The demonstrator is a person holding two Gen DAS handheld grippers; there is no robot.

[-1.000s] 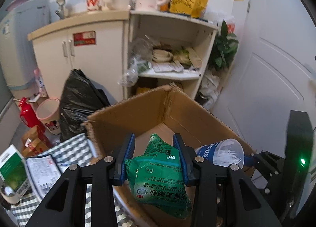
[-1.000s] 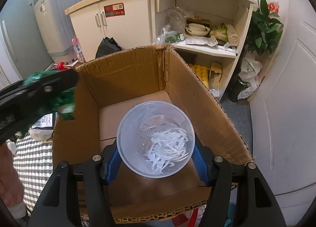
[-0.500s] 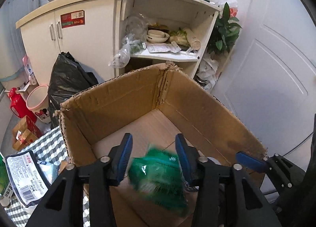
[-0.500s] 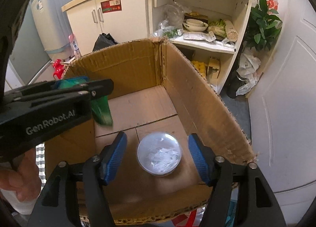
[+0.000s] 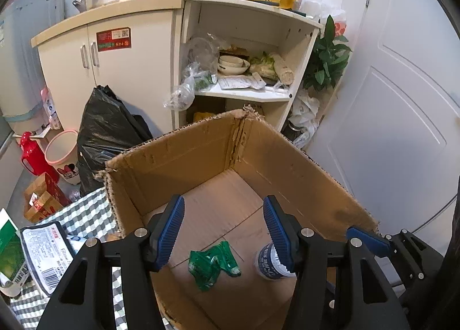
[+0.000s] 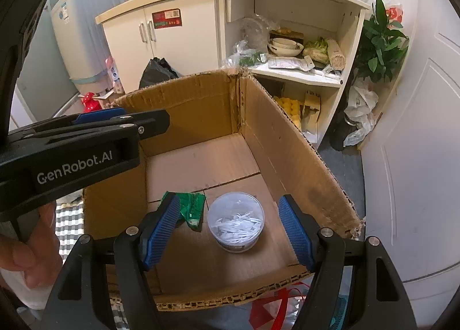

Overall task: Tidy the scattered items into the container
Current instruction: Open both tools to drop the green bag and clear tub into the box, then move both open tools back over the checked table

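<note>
Right wrist: crumpled green packet (image 6: 191, 206) beside clear tub (image 6: 235, 222) in box (image 6: 290, 140).

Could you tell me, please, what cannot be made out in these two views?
- Tub, left wrist view: partly hidden behind the left gripper.
- Green packet, right wrist view: partly covered by the right gripper.
- Black-and-white packet, left wrist view: print too small to read.

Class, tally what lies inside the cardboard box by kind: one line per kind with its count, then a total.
Green packets: 1
Clear plastic tubs: 1
Total in the box: 2
</note>
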